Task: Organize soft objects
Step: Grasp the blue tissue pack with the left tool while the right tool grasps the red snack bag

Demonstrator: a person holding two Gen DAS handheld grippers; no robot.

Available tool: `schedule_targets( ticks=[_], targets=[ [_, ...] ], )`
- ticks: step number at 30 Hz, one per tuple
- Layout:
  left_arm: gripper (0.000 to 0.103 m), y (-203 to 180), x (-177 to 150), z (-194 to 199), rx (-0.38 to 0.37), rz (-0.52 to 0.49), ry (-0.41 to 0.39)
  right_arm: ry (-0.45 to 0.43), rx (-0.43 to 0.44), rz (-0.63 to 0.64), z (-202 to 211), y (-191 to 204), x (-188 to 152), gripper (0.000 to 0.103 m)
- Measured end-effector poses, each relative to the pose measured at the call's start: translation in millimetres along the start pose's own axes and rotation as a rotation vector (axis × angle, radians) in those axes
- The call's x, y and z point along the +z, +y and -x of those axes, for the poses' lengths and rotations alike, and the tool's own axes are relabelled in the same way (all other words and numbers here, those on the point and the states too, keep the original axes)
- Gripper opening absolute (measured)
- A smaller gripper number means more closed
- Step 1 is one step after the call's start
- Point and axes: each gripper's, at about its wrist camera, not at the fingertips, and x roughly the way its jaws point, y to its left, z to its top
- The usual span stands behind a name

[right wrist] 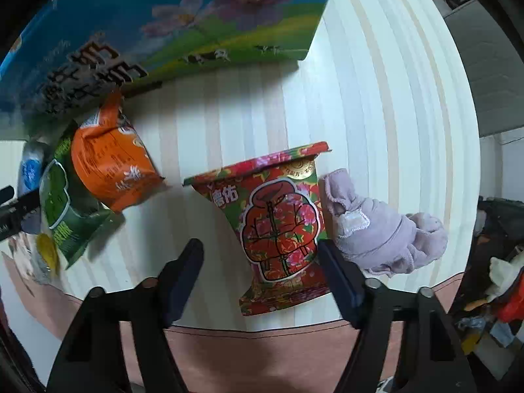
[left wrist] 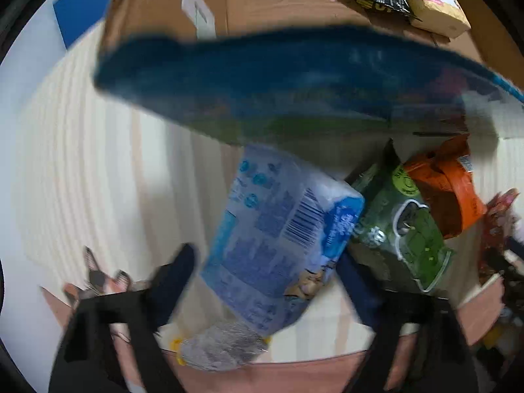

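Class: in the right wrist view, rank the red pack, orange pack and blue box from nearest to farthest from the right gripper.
1. Red pack: between the open fingers of the right gripper, toward the right one.
2. Orange pack: farther off, left.
3. Blue box: farthest, upper left.

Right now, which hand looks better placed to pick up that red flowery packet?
The right. The red packet lies between the open right gripper fingers; the left gripper is open around the blue pack.

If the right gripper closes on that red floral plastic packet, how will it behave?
The red floral plastic packet looks puffy and creased, so it will probably squash between the fingers. Its glossy film may slip. It seems light, likely sliding if nudged.
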Motion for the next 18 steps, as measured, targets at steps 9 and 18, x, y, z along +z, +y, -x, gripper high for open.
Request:
schedule_targets(
  ticks=[9,18],
  targets=[
    [0.050,16,-21,4,-0.255,0.180,0.050,0.022,0.085,0.036,5,12,-14,0.058],
    [0.052,11,-27,-31,-0.145,0.162,0.075,0.025,0.047,-0.018,-7,-5,-19,0.061]
  ],
)
